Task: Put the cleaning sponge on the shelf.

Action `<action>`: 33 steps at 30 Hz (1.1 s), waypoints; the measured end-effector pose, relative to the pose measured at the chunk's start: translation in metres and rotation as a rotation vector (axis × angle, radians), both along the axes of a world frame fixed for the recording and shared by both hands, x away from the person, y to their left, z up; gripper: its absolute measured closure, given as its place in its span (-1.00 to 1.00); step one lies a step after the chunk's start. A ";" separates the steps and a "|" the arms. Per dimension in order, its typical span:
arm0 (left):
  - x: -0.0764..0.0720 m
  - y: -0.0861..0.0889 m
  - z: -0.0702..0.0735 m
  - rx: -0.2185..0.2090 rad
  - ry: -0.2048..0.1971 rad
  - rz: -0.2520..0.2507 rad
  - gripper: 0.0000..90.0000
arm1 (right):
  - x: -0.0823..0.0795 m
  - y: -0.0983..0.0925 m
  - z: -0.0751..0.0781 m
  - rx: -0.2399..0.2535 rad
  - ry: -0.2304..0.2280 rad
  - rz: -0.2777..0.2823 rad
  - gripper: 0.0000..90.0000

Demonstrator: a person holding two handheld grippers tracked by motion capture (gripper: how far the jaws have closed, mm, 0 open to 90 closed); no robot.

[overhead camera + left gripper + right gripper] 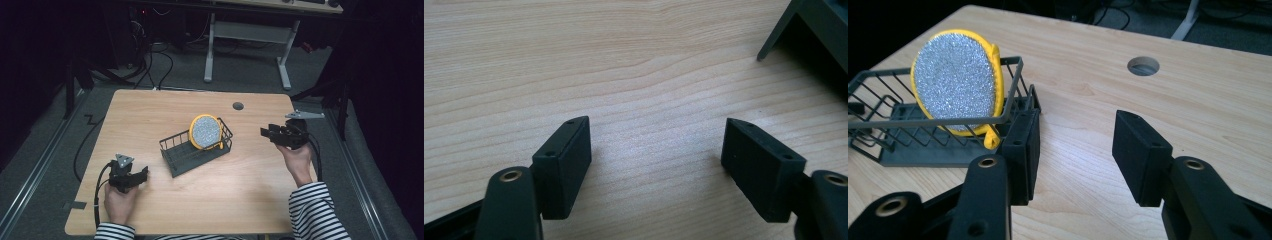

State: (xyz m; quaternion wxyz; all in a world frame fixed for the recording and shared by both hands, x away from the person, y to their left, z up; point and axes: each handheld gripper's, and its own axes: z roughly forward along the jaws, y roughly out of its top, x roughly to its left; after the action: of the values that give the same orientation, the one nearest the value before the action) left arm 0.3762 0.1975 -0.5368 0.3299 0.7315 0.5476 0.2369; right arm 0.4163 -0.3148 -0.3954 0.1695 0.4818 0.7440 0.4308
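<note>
A round sponge (205, 131) with a silver glitter face and yellow rim stands on edge in the right end of a dark wire basket (182, 152) at the table's middle. In the right gripper view the sponge (955, 82) leans against the basket's wall (1013, 107). My right gripper (266, 132) hovers to the right of the basket, pointing left at it, jaws apart with nothing between them (1075, 145). My left gripper (142, 173) rests near the table's front left, open over bare wood (656, 150), with a basket corner (796, 30) at the upper right.
A round cable hole (238, 106) lies in the wooden table (150, 115) behind the basket. A white-legged desk (250, 35) stands on the floor beyond. Cables trail on the floor at the left.
</note>
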 end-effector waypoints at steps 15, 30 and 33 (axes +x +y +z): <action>0.000 0.000 0.000 0.001 0.001 -0.002 -0.36 | -0.041 -0.019 -0.030 -0.028 -0.023 -0.041 0.19; -0.001 -0.001 0.000 0.001 0.001 -0.002 -0.37 | -0.068 -0.020 -0.135 -0.233 0.043 -0.174 -0.10; -0.001 -0.001 0.000 -0.002 0.003 -0.005 -0.38 | -0.067 -0.022 -0.135 -0.221 0.052 -0.177 -0.12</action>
State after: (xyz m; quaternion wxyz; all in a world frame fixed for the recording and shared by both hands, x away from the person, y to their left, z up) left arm 0.3750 0.1967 -0.5368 0.3305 0.7330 0.5464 0.2345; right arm 0.3495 -0.3364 -0.5301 0.2394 0.5348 0.7458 0.3170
